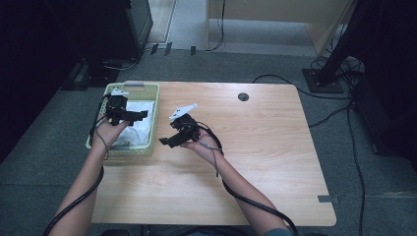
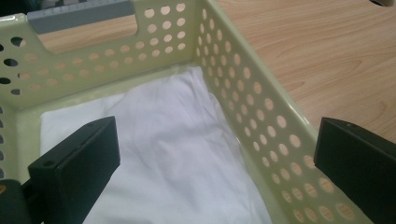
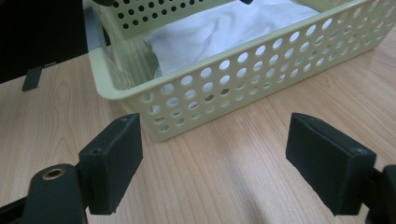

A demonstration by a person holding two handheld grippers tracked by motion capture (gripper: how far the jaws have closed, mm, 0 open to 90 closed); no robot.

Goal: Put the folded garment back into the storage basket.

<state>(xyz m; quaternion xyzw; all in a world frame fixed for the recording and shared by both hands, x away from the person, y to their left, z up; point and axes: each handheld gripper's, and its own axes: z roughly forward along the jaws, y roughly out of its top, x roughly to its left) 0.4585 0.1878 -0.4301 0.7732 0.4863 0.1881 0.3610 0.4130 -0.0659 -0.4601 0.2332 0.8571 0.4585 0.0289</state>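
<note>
1. A wooden table (image 1: 255,147) carries a pale green basket (image 1: 153,105) with round holes in its walls.
2. The basket sits at the far left corner of the table, with its left wall along the table's left edge.
3. A white cloth (image 1: 140,129) lies flat in the bottom of the basket. In the left gripper view the cloth (image 2: 177,154) has soft folds and reaches up to the basket's wall (image 2: 261,121).
4. The left gripper (image 1: 129,117) hangs over the basket, above the cloth.
5. Its jaws stand wide apart. One jaw is over the cloth and the other is over the basket's wall. Nothing is between them, and they hold nothing.
6. The right gripper (image 1: 166,142) is over the bare table, just beside the basket's right wall, not touching it.
7. It points at the basket. In the right gripper view the basket (image 3: 233,88) fills the top, with the cloth (image 3: 219,28) inside.
8. Its jaws are wide open too, with bare table between them. It holds nothing.
9. A small round hole (image 1: 243,96) sits near the far edge of the table.
10. The rest of the table is bare wood.
</note>
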